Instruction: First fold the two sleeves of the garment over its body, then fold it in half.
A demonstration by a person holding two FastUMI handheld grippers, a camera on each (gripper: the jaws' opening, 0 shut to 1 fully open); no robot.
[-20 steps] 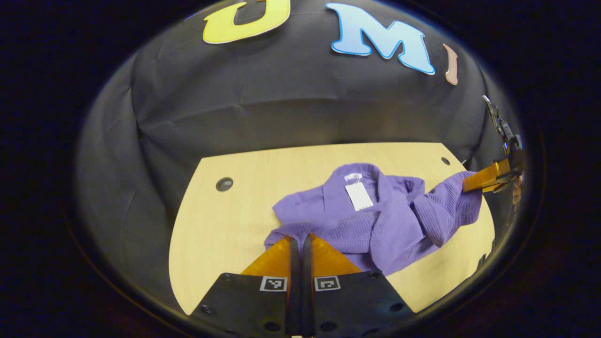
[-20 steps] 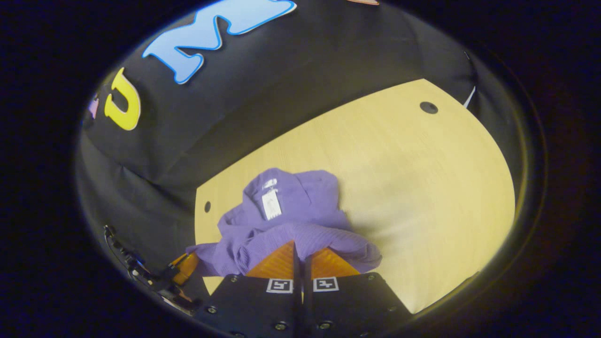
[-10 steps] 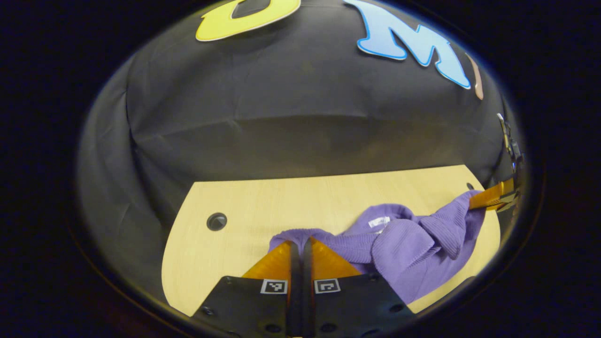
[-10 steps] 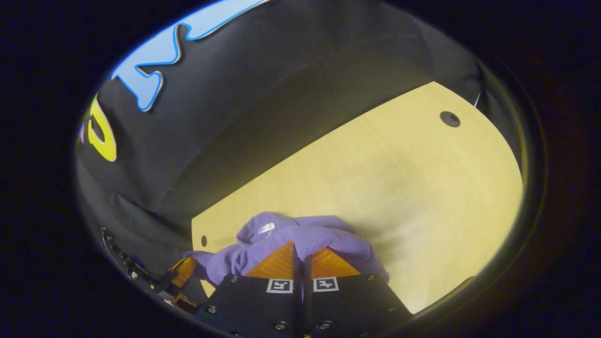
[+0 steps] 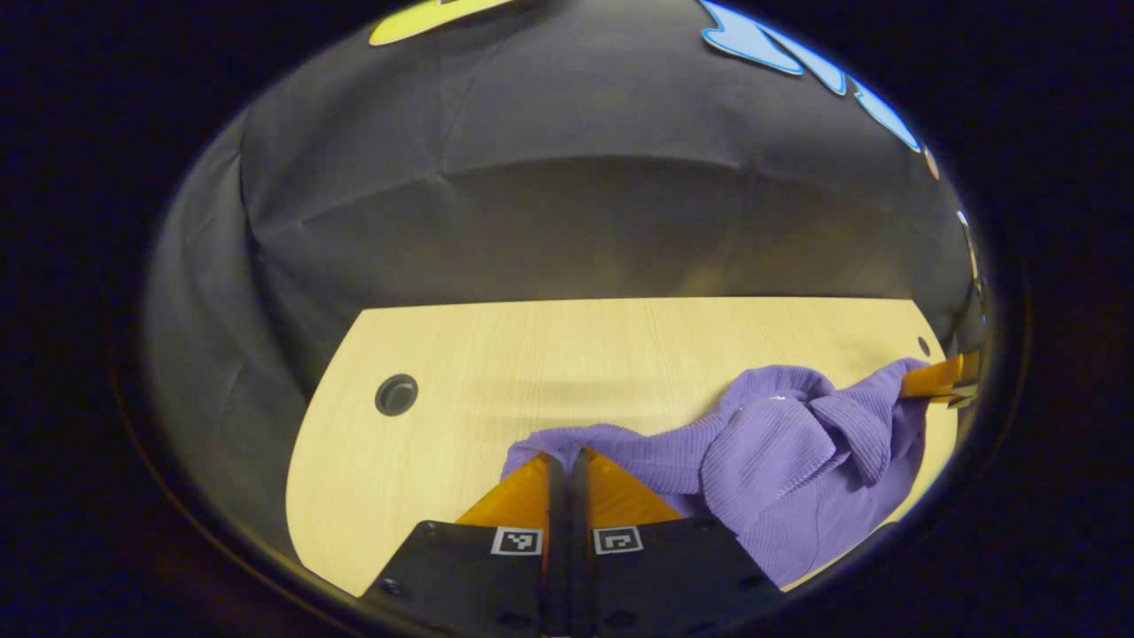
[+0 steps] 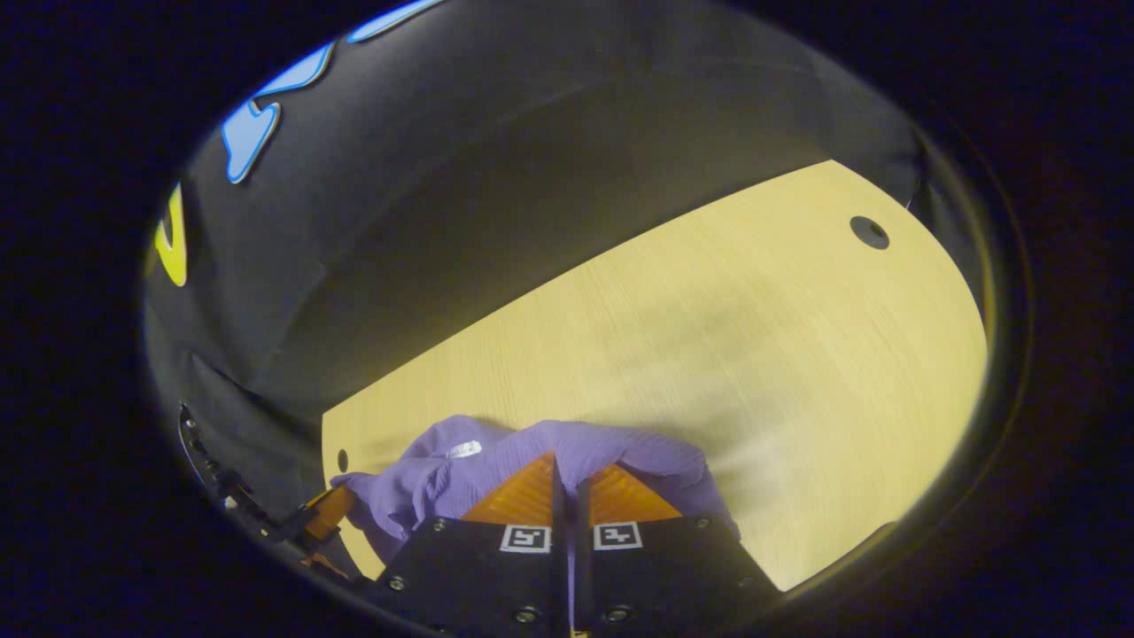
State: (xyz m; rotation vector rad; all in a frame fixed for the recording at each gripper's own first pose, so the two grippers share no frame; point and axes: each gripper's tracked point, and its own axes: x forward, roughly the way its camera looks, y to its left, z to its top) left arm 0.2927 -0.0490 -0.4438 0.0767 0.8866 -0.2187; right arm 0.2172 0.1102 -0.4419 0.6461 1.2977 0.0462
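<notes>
Since a second ago, I am seeing the purple garment (image 5: 780, 461) bunching up and sliding toward the table's near edge, its white tag (image 6: 463, 450) now almost buried in folds. I am holding the left gripper (image 5: 567, 465) with its jaws pressed together on a ribbed hem edge, and the right gripper (image 6: 567, 470) is likewise clamping the knit between closed fingers. Ribbed purple fabric is draping in loose ridges between both grippers over the pale wooden table (image 5: 532, 354). I cannot read any writing on the tag.
</notes>
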